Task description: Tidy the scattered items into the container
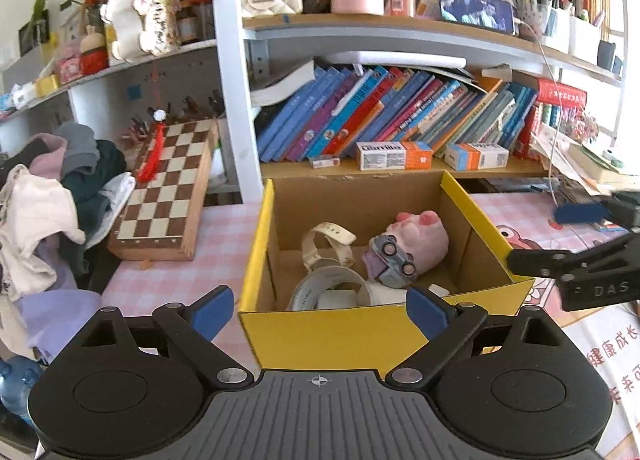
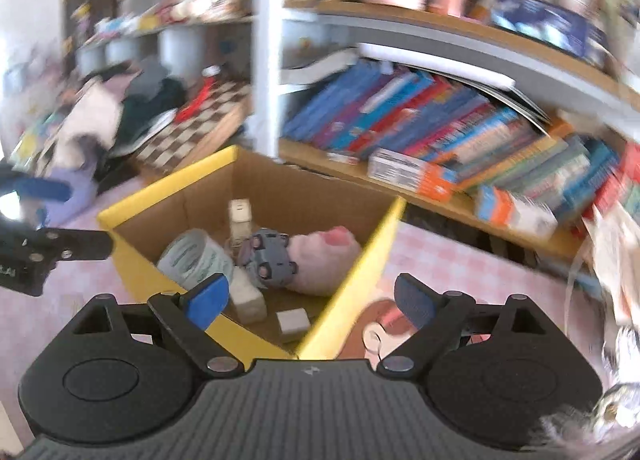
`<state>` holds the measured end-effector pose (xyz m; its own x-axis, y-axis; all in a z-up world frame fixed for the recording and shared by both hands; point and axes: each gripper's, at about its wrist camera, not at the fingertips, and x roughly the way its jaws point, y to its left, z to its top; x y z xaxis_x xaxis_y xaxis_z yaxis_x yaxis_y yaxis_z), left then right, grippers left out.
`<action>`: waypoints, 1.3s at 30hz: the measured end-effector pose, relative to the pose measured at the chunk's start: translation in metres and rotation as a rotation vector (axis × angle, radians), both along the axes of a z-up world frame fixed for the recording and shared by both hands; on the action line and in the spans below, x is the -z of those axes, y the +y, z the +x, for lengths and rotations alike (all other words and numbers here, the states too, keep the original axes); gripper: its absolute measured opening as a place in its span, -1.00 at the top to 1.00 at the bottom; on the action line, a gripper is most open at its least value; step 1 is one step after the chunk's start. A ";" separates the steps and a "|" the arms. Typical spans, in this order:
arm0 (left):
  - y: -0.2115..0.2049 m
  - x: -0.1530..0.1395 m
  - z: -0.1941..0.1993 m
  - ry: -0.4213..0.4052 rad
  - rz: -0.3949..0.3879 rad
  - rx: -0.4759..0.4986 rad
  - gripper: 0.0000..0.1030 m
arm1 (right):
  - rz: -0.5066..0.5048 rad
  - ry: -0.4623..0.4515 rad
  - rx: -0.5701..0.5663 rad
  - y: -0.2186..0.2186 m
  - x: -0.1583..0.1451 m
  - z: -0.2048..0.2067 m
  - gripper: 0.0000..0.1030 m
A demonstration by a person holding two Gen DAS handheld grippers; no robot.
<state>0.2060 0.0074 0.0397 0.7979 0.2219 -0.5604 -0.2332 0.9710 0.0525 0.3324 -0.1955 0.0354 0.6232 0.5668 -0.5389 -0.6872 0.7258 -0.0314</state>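
Left-wrist view has the left gripper [image 1: 320, 310] spread apart and empty, its blue pads either side of the yellow box's [image 1: 328, 334] near wall. Right gripper [image 2: 310, 298] is likewise apart and empty over that box's corner, in a blurred view. Inside the box lie a pink pig [image 1: 420, 238], grey toy car [image 1: 394, 260], tape roll [image 1: 330, 290], watch [image 1: 326, 246] and small white cube [image 2: 293, 322].

Each tool is matte black, with blue-padded fingers on linked arms fixed by silver screws. The left tool [image 1: 320, 306] bears a crosshair mark on its ribbed grey housing. The right tool [image 2: 310, 300] carries a small lightning-bolt mark.
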 end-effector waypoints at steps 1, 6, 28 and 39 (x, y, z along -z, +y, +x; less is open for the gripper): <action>0.001 0.000 -0.004 -0.005 -0.001 -0.002 -0.85 | 0.003 0.000 0.026 -0.003 0.001 -0.005 -0.76; 0.008 0.000 -0.025 -0.019 -0.012 -0.018 -0.89 | 0.010 0.011 0.132 -0.016 0.010 -0.034 -0.78; -0.023 0.046 -0.141 0.093 0.044 0.077 -0.93 | -0.062 0.066 0.307 -0.012 0.043 -0.191 -0.95; -0.022 0.055 -0.176 0.133 0.016 0.076 -0.93 | -0.093 0.106 0.317 -0.008 0.055 -0.235 -0.96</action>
<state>0.0303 -0.0147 -0.0156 0.7316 0.1736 -0.6593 -0.1492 0.9844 0.0938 0.0977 -0.2039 -0.0197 0.6982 0.2996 -0.6502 -0.4314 0.9009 -0.0480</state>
